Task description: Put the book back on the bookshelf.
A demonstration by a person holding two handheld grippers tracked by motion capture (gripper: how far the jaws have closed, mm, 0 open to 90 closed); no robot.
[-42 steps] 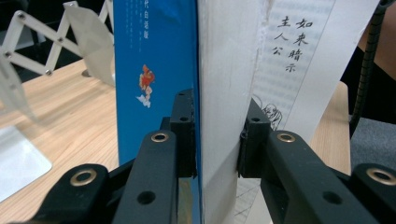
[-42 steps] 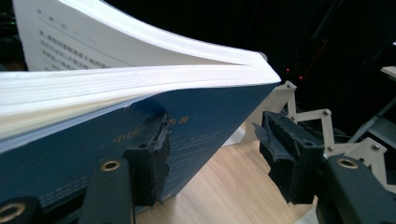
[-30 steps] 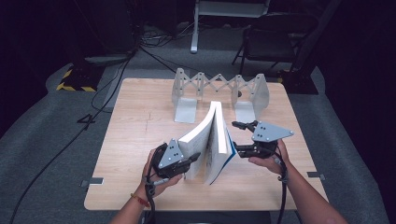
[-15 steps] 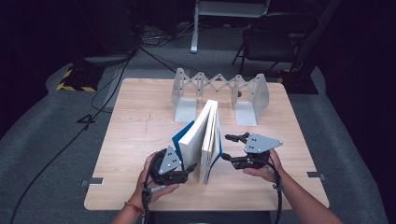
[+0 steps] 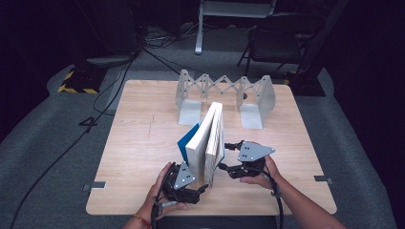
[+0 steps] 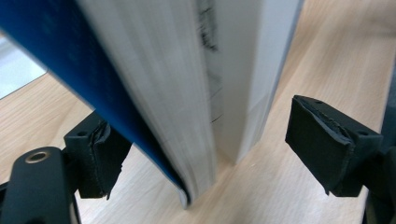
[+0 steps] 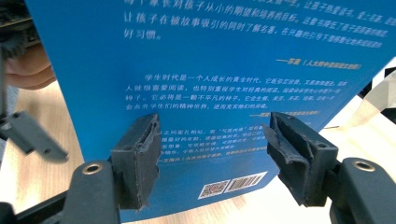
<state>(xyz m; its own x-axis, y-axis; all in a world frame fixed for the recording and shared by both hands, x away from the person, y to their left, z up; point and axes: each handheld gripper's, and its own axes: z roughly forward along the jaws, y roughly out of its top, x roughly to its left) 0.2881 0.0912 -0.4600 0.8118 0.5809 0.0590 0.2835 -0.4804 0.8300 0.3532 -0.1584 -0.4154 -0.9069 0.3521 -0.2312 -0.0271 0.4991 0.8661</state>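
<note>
Two books stand upright side by side on the wooden table [image 5: 133, 157]: a blue-covered book [image 5: 187, 139] [image 6: 60, 56] and a white book [image 5: 216, 138] [image 6: 261, 56] to its right. My left gripper [image 5: 195, 189] [image 6: 210, 147] is at their near ends. Its jaws have just been opening and now stand wide on either side of both books' lower corners, with the pads [image 6: 100, 149] clear of them. My right gripper [image 5: 223, 167] [image 7: 215, 154] is open and faces a blue back cover [image 7: 210, 70] with printed text and a barcode, not pinching it.
A grey expanding book rack [image 5: 224, 93] stands at the back of the table, just beyond the books. A hand and part of the other gripper [image 7: 28, 70] show past the cover's left edge. A chair [image 5: 282, 33] and cables lie on the floor behind.
Both hands have sunk toward the table. The books, earlier spread in a V and lifted, now stand close together on the wood. The left jaws have let go and opened.
</note>
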